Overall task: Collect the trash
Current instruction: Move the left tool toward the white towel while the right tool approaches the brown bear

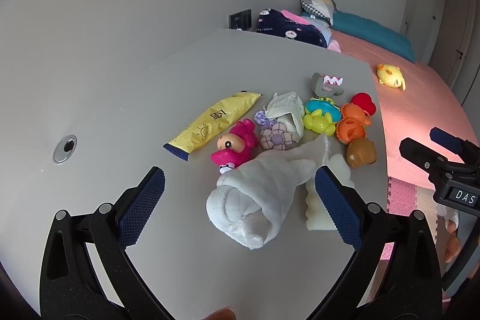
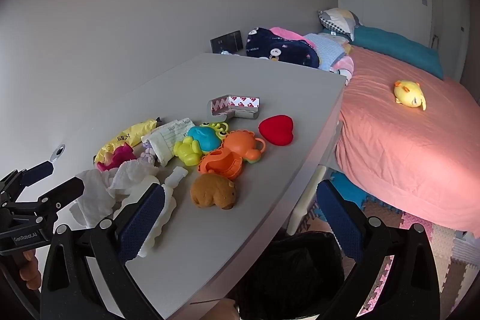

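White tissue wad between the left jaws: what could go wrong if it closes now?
1. The white tissue wad touches the pink toy, which may drag along.
2. The left gripper, open, may also catch the white foam strip.
3. The black bin sits below the table edge; tissue could drop short.

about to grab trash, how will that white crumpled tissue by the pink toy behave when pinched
The white crumpled tissue looks soft and floppy, so it would likely squash and droop. It probably weighs very little. A loose tail reaches toward the pink toy and may drag.
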Demonstrator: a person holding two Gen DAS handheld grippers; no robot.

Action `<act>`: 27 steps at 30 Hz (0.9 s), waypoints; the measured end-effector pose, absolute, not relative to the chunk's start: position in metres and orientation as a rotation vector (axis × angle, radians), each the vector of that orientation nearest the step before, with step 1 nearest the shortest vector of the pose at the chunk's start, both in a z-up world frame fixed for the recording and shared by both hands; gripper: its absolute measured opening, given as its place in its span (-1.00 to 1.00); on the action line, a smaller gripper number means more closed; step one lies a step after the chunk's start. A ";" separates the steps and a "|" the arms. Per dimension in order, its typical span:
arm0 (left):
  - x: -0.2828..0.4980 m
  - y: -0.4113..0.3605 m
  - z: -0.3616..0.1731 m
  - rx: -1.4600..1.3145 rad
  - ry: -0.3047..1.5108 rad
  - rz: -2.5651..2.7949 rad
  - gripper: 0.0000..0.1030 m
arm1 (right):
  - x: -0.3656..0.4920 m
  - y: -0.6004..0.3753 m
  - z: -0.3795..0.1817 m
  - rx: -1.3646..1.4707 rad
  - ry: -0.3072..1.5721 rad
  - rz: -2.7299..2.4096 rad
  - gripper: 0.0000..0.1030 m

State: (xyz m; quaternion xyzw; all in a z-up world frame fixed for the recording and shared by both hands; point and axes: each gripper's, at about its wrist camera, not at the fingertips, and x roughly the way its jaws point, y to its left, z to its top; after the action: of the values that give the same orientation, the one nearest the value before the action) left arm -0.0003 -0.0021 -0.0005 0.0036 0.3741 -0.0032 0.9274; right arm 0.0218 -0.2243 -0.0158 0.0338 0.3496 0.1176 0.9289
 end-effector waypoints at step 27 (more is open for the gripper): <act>-0.001 -0.003 0.001 0.017 0.763 -0.007 0.88 | 0.020 -0.230 -0.016 0.075 0.717 0.239 0.96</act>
State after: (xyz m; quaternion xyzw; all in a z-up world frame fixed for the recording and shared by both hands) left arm -0.0010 -0.0026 0.0007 0.0083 0.3724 -0.0035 0.9280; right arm 0.0201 -0.2299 -0.0163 0.0366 0.3499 0.1165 0.9288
